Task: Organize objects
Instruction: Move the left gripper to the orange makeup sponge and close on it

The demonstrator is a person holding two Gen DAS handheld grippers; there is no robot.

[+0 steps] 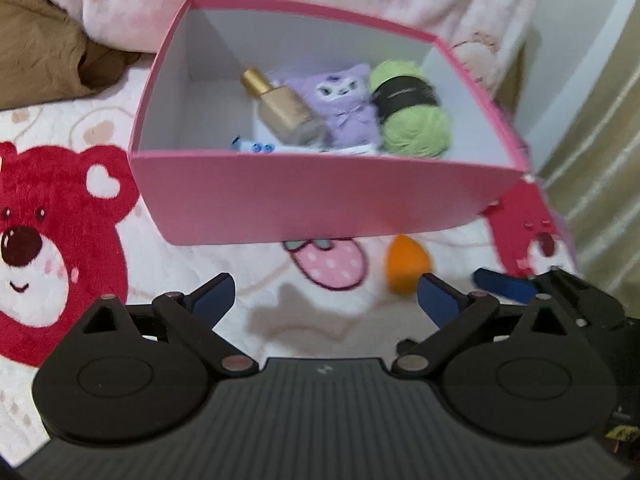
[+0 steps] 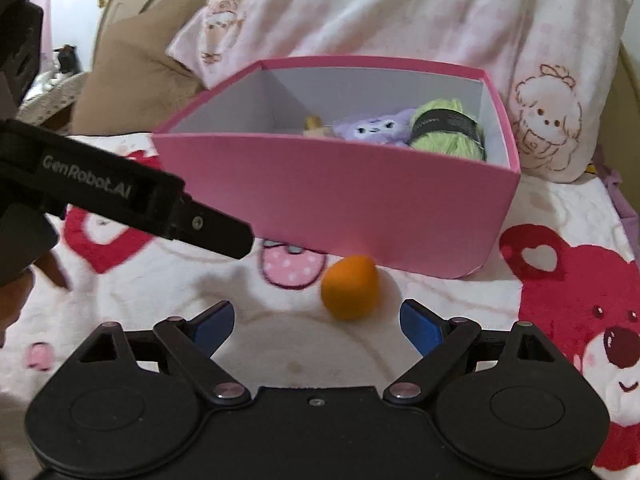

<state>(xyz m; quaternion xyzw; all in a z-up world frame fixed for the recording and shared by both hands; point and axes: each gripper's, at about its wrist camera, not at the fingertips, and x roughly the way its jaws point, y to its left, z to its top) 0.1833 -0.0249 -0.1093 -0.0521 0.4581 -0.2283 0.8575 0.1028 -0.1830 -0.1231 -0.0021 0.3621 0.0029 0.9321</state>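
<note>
A home bedroom: a fluffy white blanket printed with red bears (image 1: 60, 232) covers the bed, a pale pink cartoon-printed pillow (image 2: 440, 12) leans behind, beside a brown plush cushion (image 1: 44, 52).

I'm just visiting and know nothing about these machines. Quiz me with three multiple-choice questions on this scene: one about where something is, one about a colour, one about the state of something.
1. Where is the orange egg-shaped sponge?
A. Inside the box
B. On the blanket in front of the box
C. Held in tongs

2. What colour is the yarn ball in the pink box?
A. Light green
B. Blue
C. Red

3. How do the right tongs stand?
A. Shut on the sponge
B. Shut, empty
C. Open, empty

Answers: 1 B, it lies on the blanket outside the box wall. 2 A, green with a black band. 3 C, the blue pads stand apart, nothing between.
</note>
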